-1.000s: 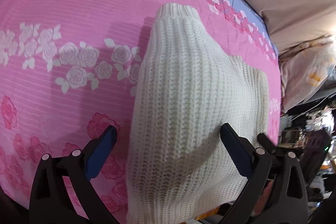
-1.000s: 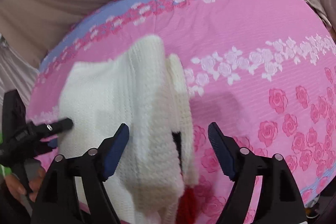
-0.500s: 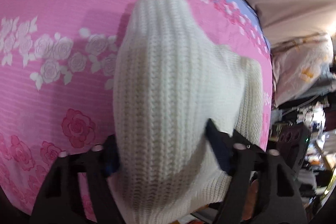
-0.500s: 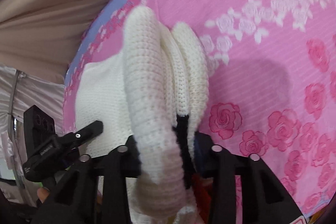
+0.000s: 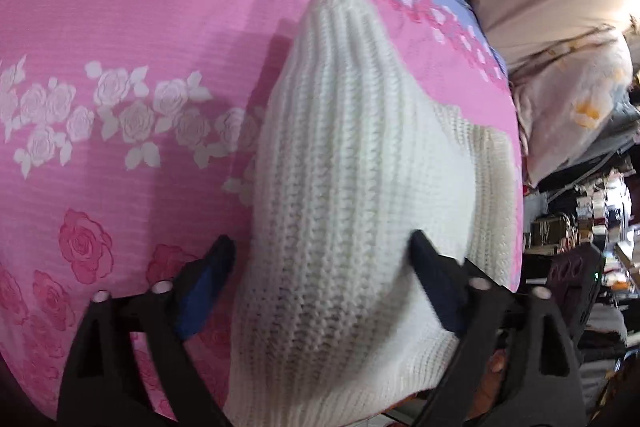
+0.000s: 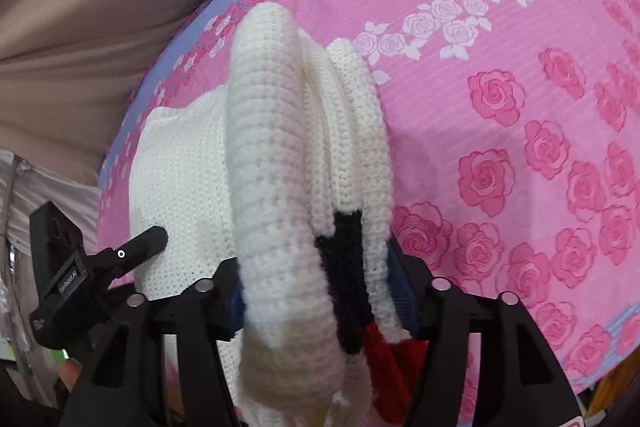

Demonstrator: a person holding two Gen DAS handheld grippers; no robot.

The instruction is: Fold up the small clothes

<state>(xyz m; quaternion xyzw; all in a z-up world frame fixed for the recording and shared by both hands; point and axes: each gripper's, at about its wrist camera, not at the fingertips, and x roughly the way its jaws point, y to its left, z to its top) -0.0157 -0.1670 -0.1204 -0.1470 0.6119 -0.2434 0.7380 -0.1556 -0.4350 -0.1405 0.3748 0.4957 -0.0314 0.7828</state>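
The white knit sweater (image 6: 280,163) bunches between the right tool (image 6: 316,291), pinched. The left tool (image 5: 320,267) straddles its hem, spread, on the pink bed (image 5: 120,27)

bed (image 5: 132,39) with pink rose-print cover, white rose band across the middle, blue strip along far edge. white knit sweater (image 5: 344,187) lies on it near the right side, partly folded.

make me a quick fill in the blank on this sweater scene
1. The white chunky-knit sweater lies on a ____ bedspread printed with roses.
2. The right claw is shut on ____ folds.
3. The knit patches near the right claw are black and ____.
4. The left claw has the sweater bulging ____ its fingers.

Missing: pink; sweater; red; between
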